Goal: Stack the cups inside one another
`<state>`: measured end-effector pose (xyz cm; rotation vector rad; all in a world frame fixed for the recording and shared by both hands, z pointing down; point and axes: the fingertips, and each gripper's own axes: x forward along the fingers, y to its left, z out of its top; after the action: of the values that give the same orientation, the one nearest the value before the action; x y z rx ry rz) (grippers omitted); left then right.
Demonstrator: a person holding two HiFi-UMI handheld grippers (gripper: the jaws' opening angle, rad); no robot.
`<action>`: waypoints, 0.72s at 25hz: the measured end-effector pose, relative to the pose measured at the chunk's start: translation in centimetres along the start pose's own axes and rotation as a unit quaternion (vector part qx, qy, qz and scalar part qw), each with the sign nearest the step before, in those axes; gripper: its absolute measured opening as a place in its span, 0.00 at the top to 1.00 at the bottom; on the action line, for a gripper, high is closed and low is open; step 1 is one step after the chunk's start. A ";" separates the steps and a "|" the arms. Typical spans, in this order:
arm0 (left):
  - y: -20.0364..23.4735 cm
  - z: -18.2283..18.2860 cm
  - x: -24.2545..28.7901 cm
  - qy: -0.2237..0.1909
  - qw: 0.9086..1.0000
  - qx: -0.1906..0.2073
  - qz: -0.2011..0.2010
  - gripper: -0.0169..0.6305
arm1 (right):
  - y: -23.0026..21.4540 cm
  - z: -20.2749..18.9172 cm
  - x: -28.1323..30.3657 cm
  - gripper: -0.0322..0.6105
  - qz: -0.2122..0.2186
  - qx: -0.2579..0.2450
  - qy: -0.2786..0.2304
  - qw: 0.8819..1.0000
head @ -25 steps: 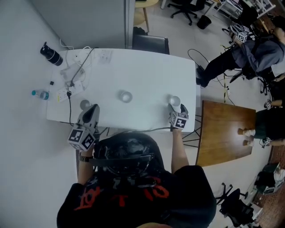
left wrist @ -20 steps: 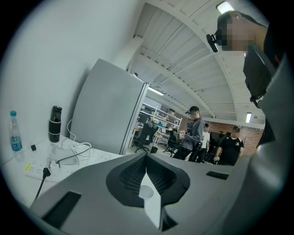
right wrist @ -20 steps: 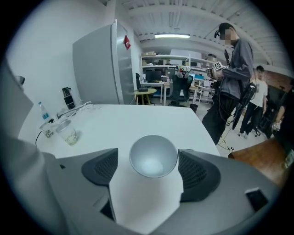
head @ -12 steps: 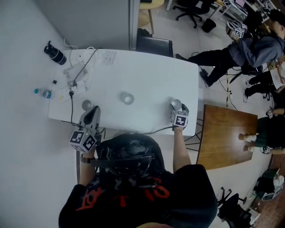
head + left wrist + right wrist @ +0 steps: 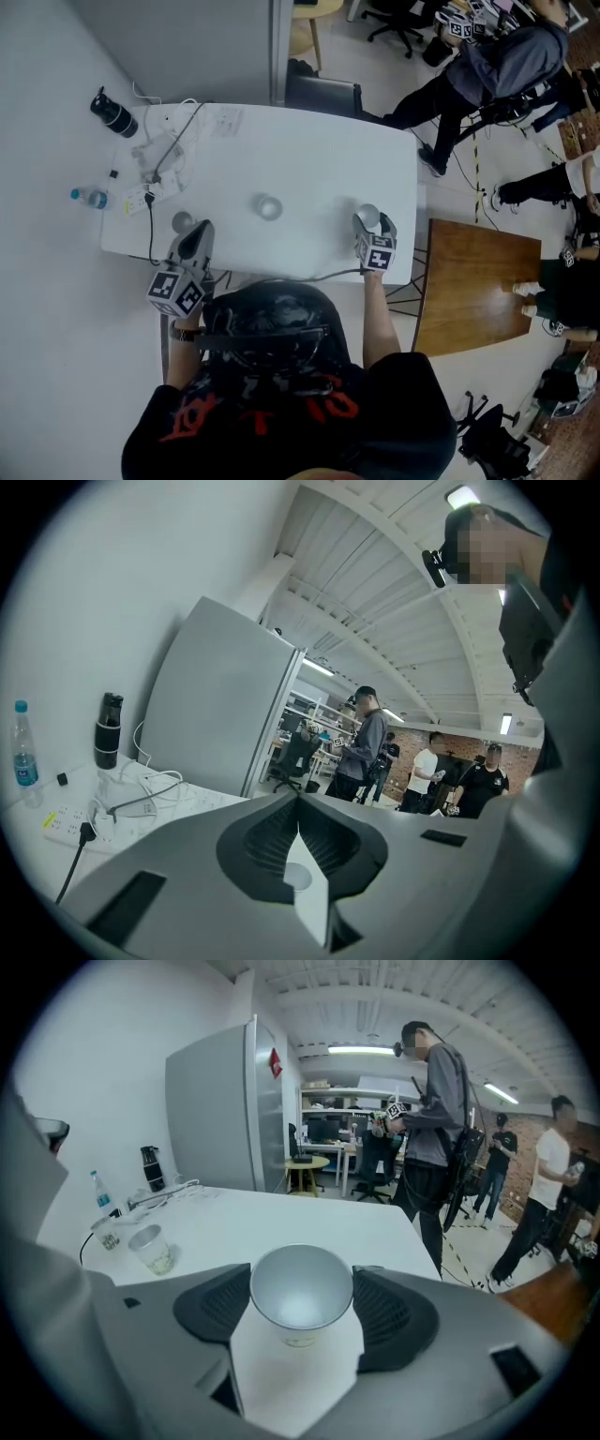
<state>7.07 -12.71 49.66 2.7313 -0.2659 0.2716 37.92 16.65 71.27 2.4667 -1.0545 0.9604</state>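
Currently the right hand-held gripper (image 5: 302,1309) is clamped on an upright silver-lined cup (image 5: 300,1286), pads against its rim, over the right front part of the table (image 5: 309,155). The left hand-held gripper (image 5: 195,232) has its jaws together, just beside a second cup (image 5: 181,222); a third cup (image 5: 268,206) stands mid-table between them

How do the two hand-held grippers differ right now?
The left hand-held gripper has its jaws closed together on nothing; the right hand-held gripper has its jaws spread around a cup, pads against its sides. The left one sits at the left front corner of the table, the right one at its right front edge. Both carry a marker cube.
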 end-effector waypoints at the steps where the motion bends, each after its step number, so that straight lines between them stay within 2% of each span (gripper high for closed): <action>1: -0.1 0.0 0.1 0.000 1.000 0.001 -0.002 0.97 | 0.5 0.8 -0.3 0.40 0.004 -0.003 -0.010 1.000; 10: -0.1 0.2 -0.3 -0.004 1.000 0.001 -0.002 0.97 | 5.2 6.6 -2.8 0.40 0.044 -0.035 -0.079 0.995; 18: 1.1 0.1 -1.4 -0.014 1.000 -0.009 0.014 0.97 | 12.4 11.8 -4.8 0.40 0.113 -0.078 -0.130 0.982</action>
<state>5.47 -13.53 49.59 2.7169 -0.3138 0.2372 32.01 4.81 59.43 2.4231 -1.4619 0.5956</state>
